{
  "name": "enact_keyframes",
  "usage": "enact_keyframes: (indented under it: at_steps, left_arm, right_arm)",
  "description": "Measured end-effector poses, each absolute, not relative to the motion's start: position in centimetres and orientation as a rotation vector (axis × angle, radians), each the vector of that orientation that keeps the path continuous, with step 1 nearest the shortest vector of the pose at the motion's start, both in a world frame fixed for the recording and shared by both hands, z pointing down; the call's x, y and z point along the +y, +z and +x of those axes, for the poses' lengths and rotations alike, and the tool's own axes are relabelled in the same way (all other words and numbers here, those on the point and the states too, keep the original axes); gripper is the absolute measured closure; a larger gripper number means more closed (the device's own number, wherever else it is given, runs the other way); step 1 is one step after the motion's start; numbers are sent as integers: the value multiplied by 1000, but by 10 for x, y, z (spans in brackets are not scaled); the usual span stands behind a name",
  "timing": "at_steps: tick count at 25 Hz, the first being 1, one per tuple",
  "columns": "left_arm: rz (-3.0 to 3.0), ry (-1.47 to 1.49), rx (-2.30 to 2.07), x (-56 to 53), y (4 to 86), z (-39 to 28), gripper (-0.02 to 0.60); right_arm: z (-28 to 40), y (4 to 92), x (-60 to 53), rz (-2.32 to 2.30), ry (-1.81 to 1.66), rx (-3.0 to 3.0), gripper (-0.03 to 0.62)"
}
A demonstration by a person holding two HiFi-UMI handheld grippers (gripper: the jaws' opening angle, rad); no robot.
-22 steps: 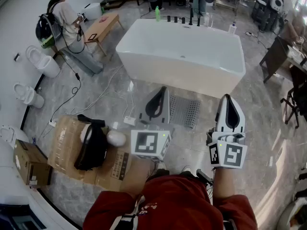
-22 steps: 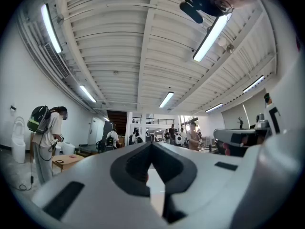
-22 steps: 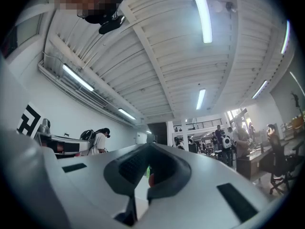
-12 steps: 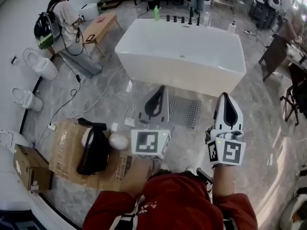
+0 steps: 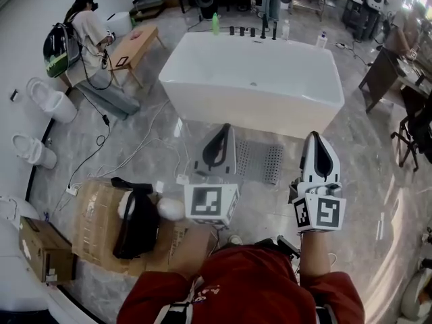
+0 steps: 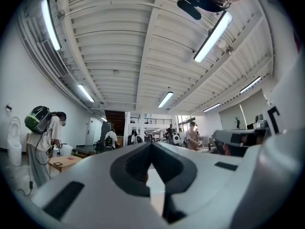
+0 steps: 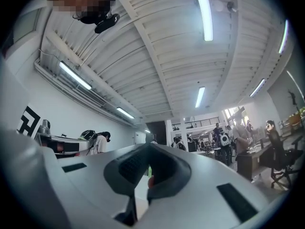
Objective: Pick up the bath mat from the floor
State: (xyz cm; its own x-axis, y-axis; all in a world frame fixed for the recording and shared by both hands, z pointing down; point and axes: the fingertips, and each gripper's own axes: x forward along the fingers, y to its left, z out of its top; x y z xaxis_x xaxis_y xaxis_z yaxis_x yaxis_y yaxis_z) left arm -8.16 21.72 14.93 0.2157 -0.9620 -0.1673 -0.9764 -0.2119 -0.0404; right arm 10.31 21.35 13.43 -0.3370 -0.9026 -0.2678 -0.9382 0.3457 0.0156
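Bath mat (image 5: 262,159): one, grey and dotted with holes, lying flat on the floor at frame centre, just in front of the near side of the one white bathtub (image 5: 253,79). Its left end is hidden behind the left tool (image 5: 223,140). Bare marble floor (image 5: 364,181) lies open to its right. Two white toilets (image 5: 47,98) stand at the left edge, and flattened cardboard (image 5: 94,214) covers the lower left. Two tools are held side by side, apart, above the floor, both pointing forward and tilted up toward the ceiling. The left tool's jaws are closed together on nothing. The right tool (image 5: 318,150), on a red-sleeved arm (image 5: 317,282), is closed and empty too.
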Motion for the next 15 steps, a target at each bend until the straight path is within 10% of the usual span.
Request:
enact_keyframes:
  at_steps: [15]
  left_arm:
    - [-2436,206,1805,195,154,-91,568]
  right_arm:
    - [87,142,198,-1778,280,2357,583]
